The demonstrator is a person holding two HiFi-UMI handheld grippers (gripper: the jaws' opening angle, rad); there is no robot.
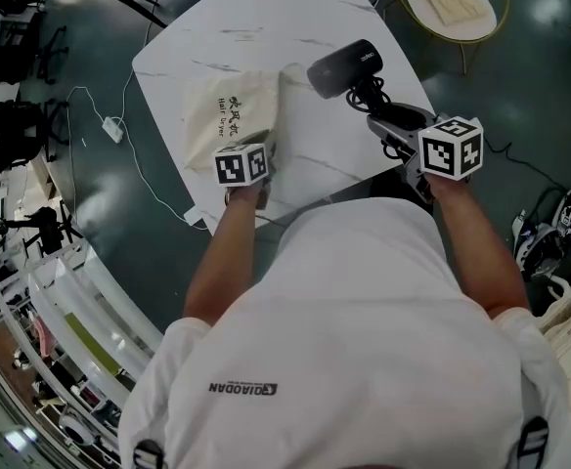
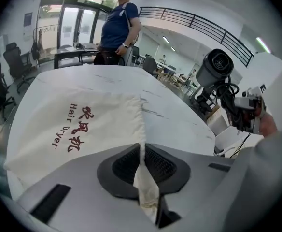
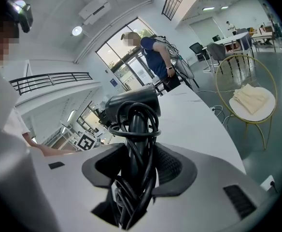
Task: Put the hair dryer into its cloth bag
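Note:
A cream cloth bag (image 1: 235,115) printed "Hair Dryer" in red lies on the white marble table (image 1: 266,27); it fills the left gripper view (image 2: 78,129). My left gripper (image 2: 142,170) is shut on the bag's near edge, the cloth pinched and lifted between its pads. The black hair dryer (image 1: 346,66) hangs above the table's right side, its handle wrapped in coiled black cord (image 3: 133,144). My right gripper (image 3: 133,170) is shut on that wrapped handle, with the dryer's body (image 3: 131,103) pointing away from me.
A person in a blue shirt (image 2: 119,28) stands beyond the table's far edge. A round gold-framed chair (image 1: 452,3) with folded cloth stands right of the table. A white cable with an adapter (image 1: 114,130) lies on the dark floor at left.

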